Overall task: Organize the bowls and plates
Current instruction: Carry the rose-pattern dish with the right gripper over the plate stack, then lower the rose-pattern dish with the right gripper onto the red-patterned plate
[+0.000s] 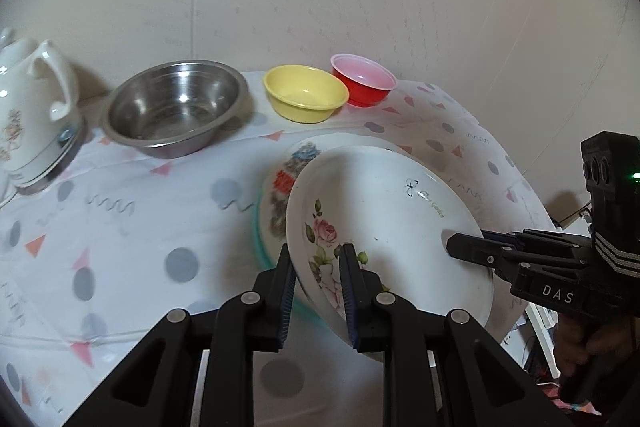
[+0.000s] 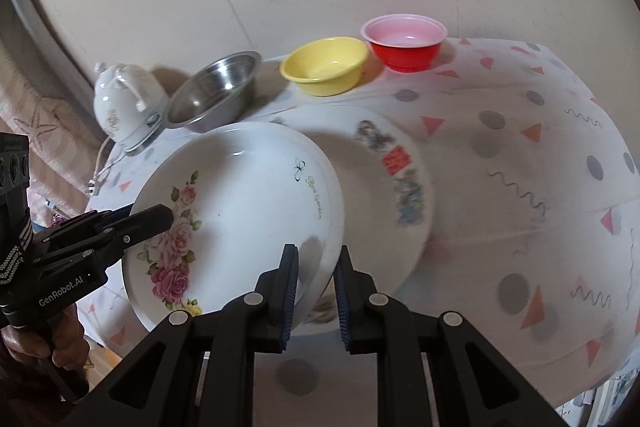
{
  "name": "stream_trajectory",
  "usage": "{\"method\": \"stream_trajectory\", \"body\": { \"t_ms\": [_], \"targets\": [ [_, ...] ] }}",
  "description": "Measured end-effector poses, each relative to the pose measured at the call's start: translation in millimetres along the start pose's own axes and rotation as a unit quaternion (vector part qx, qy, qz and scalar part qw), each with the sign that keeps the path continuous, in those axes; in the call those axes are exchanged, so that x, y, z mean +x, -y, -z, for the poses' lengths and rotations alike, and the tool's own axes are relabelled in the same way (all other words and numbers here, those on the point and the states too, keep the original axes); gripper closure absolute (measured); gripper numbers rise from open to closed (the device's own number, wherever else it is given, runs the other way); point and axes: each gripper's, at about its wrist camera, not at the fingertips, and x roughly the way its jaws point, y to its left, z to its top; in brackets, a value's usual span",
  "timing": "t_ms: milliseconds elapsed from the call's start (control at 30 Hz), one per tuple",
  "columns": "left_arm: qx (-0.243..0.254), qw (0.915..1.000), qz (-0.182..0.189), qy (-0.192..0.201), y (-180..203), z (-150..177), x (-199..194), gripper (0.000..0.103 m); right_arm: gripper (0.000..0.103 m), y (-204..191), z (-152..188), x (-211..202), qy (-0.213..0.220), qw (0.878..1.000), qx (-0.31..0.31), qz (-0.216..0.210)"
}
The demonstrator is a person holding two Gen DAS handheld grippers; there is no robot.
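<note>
A white rose-pattern plate (image 1: 384,227) is held tilted above a larger patterned plate (image 1: 280,183) on the table. My left gripper (image 1: 318,267) is shut on the rose plate's near rim. My right gripper (image 2: 318,267) is shut on the opposite rim of the rose plate (image 2: 240,203), and it also shows in the left wrist view (image 1: 464,247). The larger plate (image 2: 384,155) lies flat beneath. Along the wall stand a steel bowl (image 1: 176,107), a yellow bowl (image 1: 306,93) and a red bowl (image 1: 364,79).
A white ceramic kettle (image 1: 28,107) stands at the table's left end. The table carries a white cloth (image 1: 132,227) with dots and triangles. The table's right edge (image 2: 608,367) drops off near the plates. A wall is close behind the bowls.
</note>
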Motion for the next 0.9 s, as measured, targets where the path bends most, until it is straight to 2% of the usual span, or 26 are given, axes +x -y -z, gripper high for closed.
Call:
{"method": "stream_trajectory", "body": {
  "t_ms": [300, 567, 900],
  "targets": [
    [-0.019, 0.9994, -0.015, -0.023, 10, -9, 34, 0.082, 0.085, 32, -17, 14, -0.022, 1.000, -0.008, -0.002],
    [-0.045, 0.9978, -0.035, -0.032, 3, -10, 46, 0.082, 0.085, 32, -30, 31, -0.040, 0.999, -0.034, -0.009],
    [-0.044, 0.9973, -0.040, -0.043, 5, -6, 51, 0.082, 0.085, 32, -35, 36, -0.044, 0.998, -0.052, -0.004]
  ]
}}
